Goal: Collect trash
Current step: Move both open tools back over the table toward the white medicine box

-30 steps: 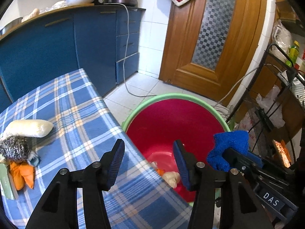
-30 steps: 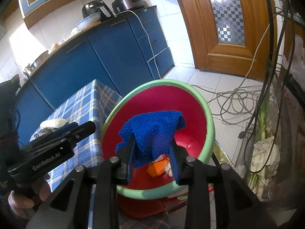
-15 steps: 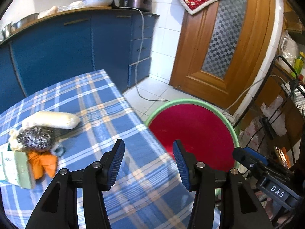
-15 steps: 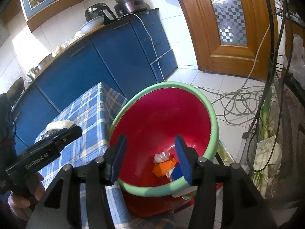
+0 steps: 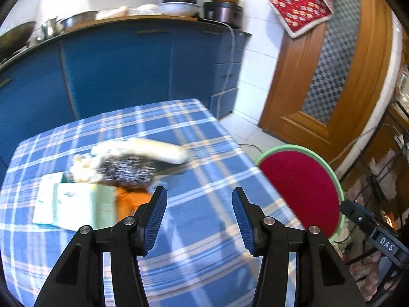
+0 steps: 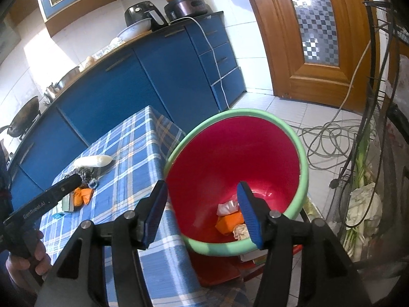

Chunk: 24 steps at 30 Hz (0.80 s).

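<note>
Trash in a small heap on the blue checked worktop: white roll, wire scrubber, orange scrap and green and white box, all touching. More bits down in the red bin, just beside the worktop's edge.

Might go wrong from here: grabbing two things at once, since everything lies packed together. Might knock the white roll and send it rolling off the worktop. Might lose a loose scrap on the way over and drop it on the floor, not in the bin. Hard to aim too, with the heap looking blurry.

Left claw: about half open, holding nothing. Heap a little ahead of it and off to its left, with the orange scrap nearest, just past the left finger. Not touching yet.

Right claw: just been opening, now about half open, nothing between the fingers. Hangs over the bin's near rim, well apart from the heap.
</note>
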Tool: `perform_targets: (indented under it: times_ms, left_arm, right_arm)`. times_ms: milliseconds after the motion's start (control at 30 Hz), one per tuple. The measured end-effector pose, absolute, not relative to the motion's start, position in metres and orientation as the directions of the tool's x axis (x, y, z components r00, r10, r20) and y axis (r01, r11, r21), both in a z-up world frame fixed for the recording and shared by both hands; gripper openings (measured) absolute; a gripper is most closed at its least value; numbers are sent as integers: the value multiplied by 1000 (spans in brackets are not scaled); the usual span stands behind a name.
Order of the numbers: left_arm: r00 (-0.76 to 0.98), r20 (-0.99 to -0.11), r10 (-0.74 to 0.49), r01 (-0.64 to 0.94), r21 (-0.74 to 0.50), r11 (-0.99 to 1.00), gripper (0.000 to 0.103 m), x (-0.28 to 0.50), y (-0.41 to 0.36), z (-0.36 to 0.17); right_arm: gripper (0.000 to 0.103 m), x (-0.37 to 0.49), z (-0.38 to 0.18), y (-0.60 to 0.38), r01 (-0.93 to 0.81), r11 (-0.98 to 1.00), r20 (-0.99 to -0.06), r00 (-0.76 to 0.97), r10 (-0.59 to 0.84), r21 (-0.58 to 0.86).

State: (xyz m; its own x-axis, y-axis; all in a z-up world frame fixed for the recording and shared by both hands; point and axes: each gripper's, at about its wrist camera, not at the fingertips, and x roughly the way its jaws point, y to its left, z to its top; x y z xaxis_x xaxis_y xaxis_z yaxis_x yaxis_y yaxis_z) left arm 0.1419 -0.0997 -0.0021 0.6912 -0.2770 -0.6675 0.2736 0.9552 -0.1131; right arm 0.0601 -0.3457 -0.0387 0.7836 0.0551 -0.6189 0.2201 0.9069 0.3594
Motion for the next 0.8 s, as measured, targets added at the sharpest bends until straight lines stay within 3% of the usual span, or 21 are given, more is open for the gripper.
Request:
perform_targets:
  times_ms: [800]
  left_arm:
    - [733, -680, -19, -33, -63, 997, 57, 139, 38, -12]
  right_arm:
    - [60, 72, -32, -287, 122, 940, -639, 760, 117, 318]
